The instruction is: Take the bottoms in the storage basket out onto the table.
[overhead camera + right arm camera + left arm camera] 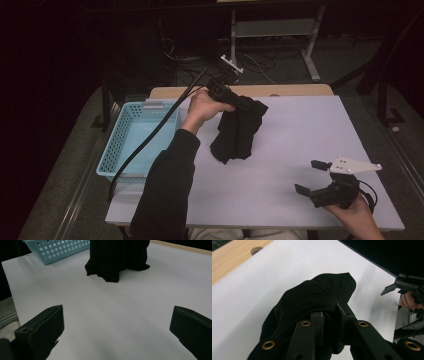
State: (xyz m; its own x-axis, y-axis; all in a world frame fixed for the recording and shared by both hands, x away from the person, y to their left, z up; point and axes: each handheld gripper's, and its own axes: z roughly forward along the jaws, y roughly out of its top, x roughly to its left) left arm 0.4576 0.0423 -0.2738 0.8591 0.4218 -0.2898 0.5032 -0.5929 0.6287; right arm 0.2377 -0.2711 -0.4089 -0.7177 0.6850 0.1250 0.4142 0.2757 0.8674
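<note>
Bare table (pixel 300 130) lies open ahead of the right gripper (pixel 312 177); the hanging cloth (pixel 239 131) and basket (pixel 131 137) stand beyond.

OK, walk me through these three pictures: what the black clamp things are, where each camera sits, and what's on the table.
There is no robot here. A person holds a hand-operated gripper in each hand; each has two black fingers that pinch shut.

The high view looks down from above the person's side of the white table. The other two pictures come from small cameras riding on the grippers, looking along their fingers.

On the table lies a black cloth. The left gripper is shut on its upper edge and lifts it, while the lower end rests on the table. A light blue basket stands at the left. The right gripper is open, near the front right, holding nothing.
</note>
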